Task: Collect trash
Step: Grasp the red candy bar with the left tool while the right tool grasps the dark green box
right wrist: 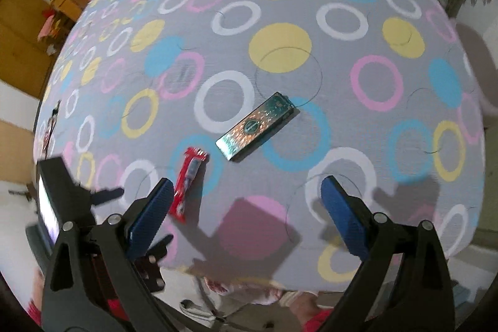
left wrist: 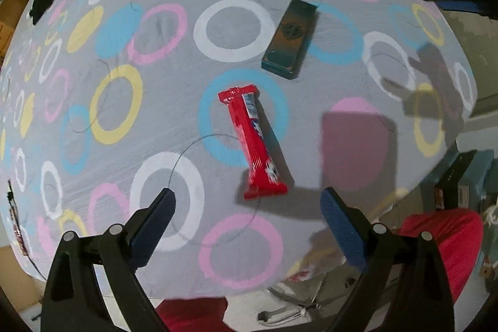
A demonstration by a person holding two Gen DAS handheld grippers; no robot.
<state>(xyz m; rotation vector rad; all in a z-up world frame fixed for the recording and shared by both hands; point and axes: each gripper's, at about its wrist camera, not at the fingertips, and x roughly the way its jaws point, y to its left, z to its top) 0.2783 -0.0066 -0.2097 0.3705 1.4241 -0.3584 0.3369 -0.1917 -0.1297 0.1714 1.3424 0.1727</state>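
We've got both grippers wide open and empty, and the long red plastic snack wrapper (left wrist: 256, 142) lies lengthwise straight ahead of our left gripper (left wrist: 247, 203), clearly nearer it than our right gripper (right wrist: 246, 195).

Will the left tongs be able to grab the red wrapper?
Probably yes. The left tongs are open just above the red wrapper, which lies alone on the spotted cloth.

dim overhead light, hard shadows, perhaps motion-blurred fisheye edges.

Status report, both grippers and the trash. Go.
Left gripper open, empty, above red wrapper. Right gripper open, empty. Teal box beyond wrapper, untouched. Nothing blocking.
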